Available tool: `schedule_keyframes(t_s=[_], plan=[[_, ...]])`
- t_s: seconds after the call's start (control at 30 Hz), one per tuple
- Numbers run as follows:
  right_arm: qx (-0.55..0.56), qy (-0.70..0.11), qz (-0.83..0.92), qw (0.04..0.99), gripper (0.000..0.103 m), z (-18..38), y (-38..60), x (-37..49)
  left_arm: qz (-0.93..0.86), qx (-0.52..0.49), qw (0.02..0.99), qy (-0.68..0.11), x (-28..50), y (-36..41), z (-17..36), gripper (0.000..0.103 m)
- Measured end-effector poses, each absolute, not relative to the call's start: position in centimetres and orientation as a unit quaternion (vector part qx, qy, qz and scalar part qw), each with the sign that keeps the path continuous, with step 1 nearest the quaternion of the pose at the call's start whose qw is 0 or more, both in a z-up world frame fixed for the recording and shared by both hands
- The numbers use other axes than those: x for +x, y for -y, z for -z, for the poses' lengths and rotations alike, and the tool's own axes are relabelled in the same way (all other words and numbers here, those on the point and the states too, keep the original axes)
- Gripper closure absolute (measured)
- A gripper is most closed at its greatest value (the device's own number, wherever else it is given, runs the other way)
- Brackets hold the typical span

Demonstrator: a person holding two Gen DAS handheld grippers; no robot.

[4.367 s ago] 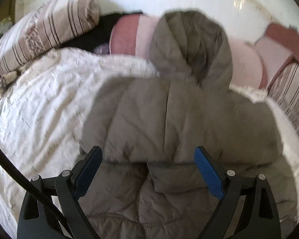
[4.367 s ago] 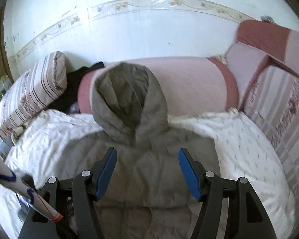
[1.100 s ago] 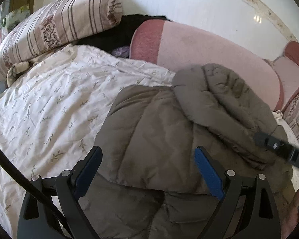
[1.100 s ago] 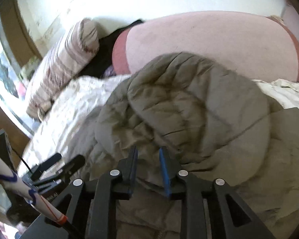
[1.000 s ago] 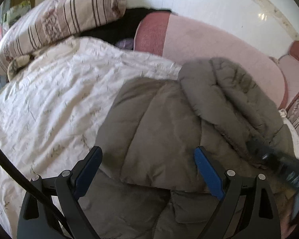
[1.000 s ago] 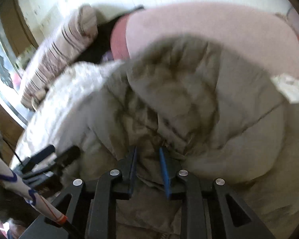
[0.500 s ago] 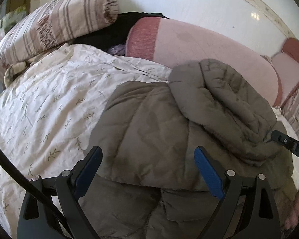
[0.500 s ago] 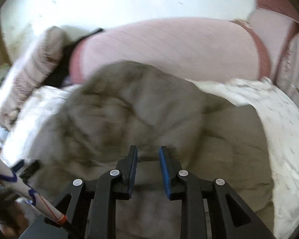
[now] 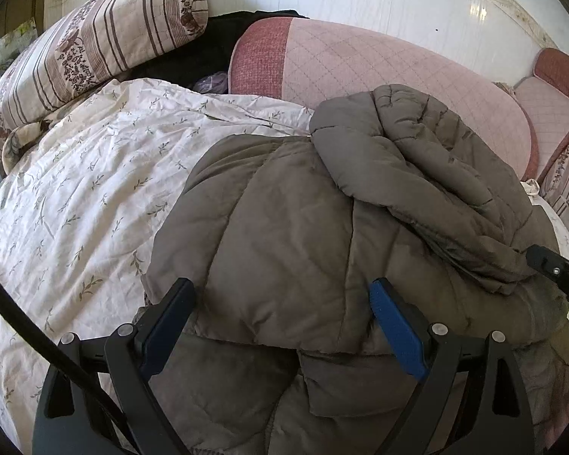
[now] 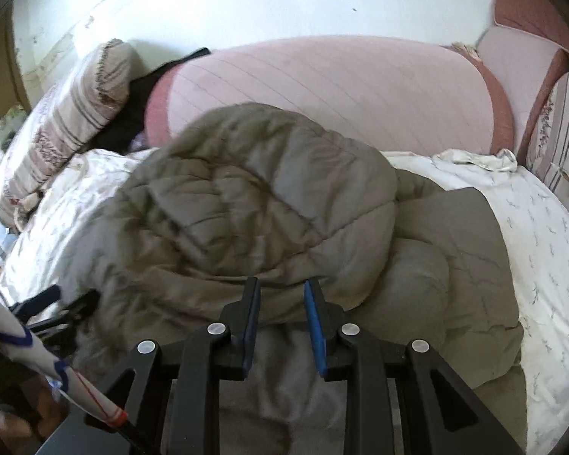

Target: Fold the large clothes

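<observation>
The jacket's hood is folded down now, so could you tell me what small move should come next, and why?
Probably ease the right gripper clear: its fingers have just been opening and nothing shows between them. The hood lies on the jacket; the open left gripper holds nothing.

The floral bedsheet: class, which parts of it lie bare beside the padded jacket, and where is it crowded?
The white floral bedsheet lies bare between the grey-brown padded hooded jacket and the striped pillow. A narrower bare strip runs between the jacket and the striped cushion. The middle is crowded: the folded jacket fills it, backed by the pink quilted bolster.
</observation>
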State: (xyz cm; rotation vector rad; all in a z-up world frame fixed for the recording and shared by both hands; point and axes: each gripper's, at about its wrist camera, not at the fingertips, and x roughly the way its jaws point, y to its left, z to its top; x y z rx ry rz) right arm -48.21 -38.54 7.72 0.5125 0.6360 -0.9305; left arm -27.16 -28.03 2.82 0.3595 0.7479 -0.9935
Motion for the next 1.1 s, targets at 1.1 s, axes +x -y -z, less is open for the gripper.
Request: schedule_keyframes(t_s=[1.1], plan=[[0.239, -0.311, 0.419, 0.819, 0.056, -5.2, 36.9, -45.4, 0.458, 0.178, 0.800, -0.343, -27.6, 28.0, -2.3, 0.010]])
